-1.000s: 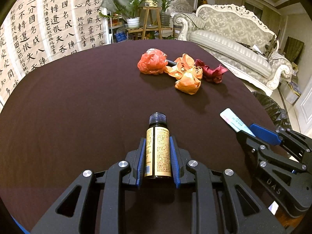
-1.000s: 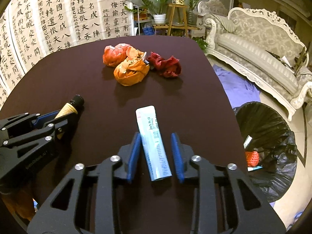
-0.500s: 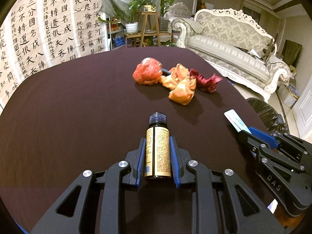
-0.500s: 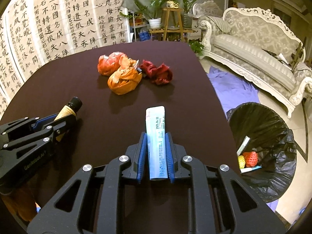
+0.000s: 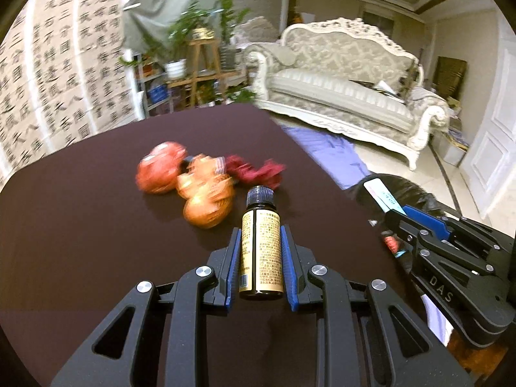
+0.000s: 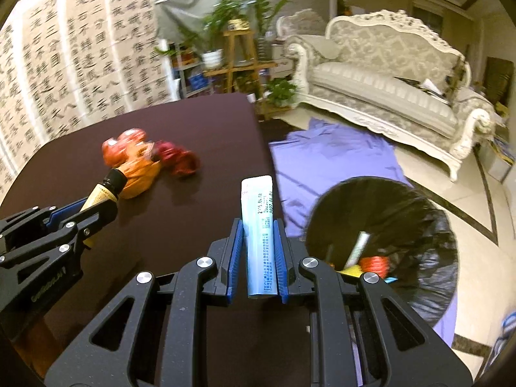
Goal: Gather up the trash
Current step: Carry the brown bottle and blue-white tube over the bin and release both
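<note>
My left gripper (image 5: 260,248) stays clamped on the bottle (image 5: 260,245), blue pads tight on both sides of the label, cap pointing away at frame centre. A second ago the bottle sat low over bare table (image 5: 80,232); now both views have swung right and lifted, and the crumpled wrappers (image 5: 196,187) show blurred just left of the cap instead of well above it. In the left view the sofa (image 5: 348,96) now fills the upper right.

My right gripper (image 6: 259,251) is closed on the tube (image 6: 259,232). A second ago its jaws stood wide with the tube lying on the table between them; half a second ago they had closed on it; now the tube is held off the table, its crimped end up at centre frame. The bin (image 6: 403,225) has moved from the far right edge to the lower right, just right of the tube, and I can see trash inside the black liner. A purple cloth (image 6: 329,161) lies on the floor beyond it. In the right view the bottle (image 6: 104,190) pokes from the left gripper at the left edge, overlapping the wrappers (image 6: 145,158).
</note>
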`<state>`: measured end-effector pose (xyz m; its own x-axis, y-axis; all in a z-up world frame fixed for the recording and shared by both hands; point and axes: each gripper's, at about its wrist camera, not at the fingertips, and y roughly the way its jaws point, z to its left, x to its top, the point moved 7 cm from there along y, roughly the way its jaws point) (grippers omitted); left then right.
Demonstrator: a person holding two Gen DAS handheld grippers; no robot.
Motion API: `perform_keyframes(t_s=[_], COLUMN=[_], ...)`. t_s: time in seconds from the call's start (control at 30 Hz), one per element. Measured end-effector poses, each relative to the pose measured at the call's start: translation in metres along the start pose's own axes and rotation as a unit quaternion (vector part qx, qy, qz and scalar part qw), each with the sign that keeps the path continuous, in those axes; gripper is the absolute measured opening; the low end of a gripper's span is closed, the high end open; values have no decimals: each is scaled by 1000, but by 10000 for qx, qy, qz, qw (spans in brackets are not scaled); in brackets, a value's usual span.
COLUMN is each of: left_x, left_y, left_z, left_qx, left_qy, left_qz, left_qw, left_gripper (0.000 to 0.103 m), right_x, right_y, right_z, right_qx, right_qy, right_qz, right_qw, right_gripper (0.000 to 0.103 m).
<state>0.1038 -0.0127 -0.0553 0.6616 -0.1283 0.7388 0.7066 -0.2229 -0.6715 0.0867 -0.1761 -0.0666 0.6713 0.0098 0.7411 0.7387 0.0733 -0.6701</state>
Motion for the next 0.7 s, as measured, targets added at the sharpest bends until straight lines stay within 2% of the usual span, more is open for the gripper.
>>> perform_keyframes(t_s=[0.3,0.7], left_x=[28,39], left_y=[24,69], left_z=[-75,-135], left_qx=[-508,-682], left_qy=[541,889], left_qz=[-150,36], left_qw=[9971,9937], left_gripper=[25,25], right_x=[8,3], right_y=[-4,2], right_z=[-74,-141], right_qx=[-660,-1144], right_qy=[468,869], right_qz=[-166,-212], right_qw=[9966,9894], right_gripper=[19,19])
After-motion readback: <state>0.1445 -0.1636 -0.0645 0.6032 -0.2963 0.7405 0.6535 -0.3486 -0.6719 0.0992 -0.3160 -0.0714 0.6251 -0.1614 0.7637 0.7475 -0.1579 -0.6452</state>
